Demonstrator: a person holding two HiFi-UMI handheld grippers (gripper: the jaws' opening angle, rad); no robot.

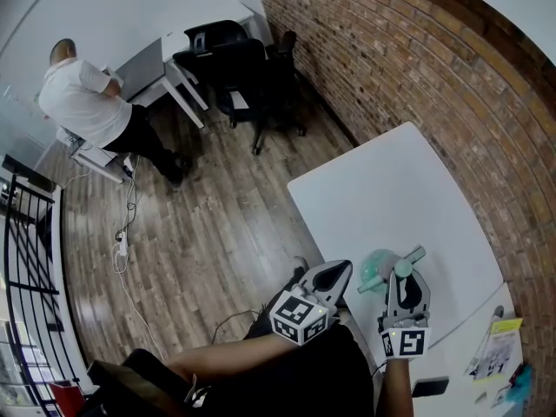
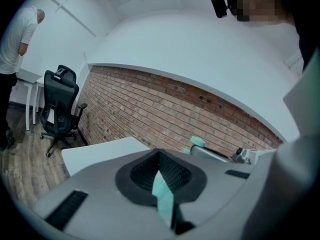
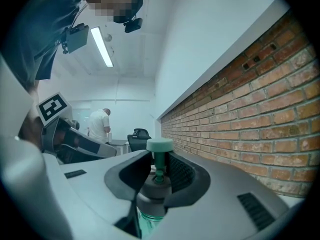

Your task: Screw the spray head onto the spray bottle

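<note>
1. Two grippers, one in each of my hands, meet over the near edge of a white table (image 1: pixel 391 189).
2. My right gripper (image 1: pixel 401 278) is closed partway. Its pads press the grey collar of the spray head (image 3: pixel 159 176), and the teal cap stands clear above the jaws.
3. The spray bottle (image 1: pixel 378 269) is translucent teal and sits at the right gripper's tips, between the two grippers.
4. My left gripper (image 1: pixel 334 274) has its jaws together on a thin teal strip (image 2: pixel 162 196). I cannot tell which part this is.
5. From the left gripper the bottle lies just to the right, so my right hand is the nearer. The bottle's long axis crosses the right jaws, cap end uppermost in that gripper's view. I judge any twist must turn about that line.
6. The only markings are the black-and-white square markers (image 1: pixel 301 317) on the gripper cubes. Print on a yellow-green paper (image 1: pixel 502 341) at the table's edge is too small to read.
</note>
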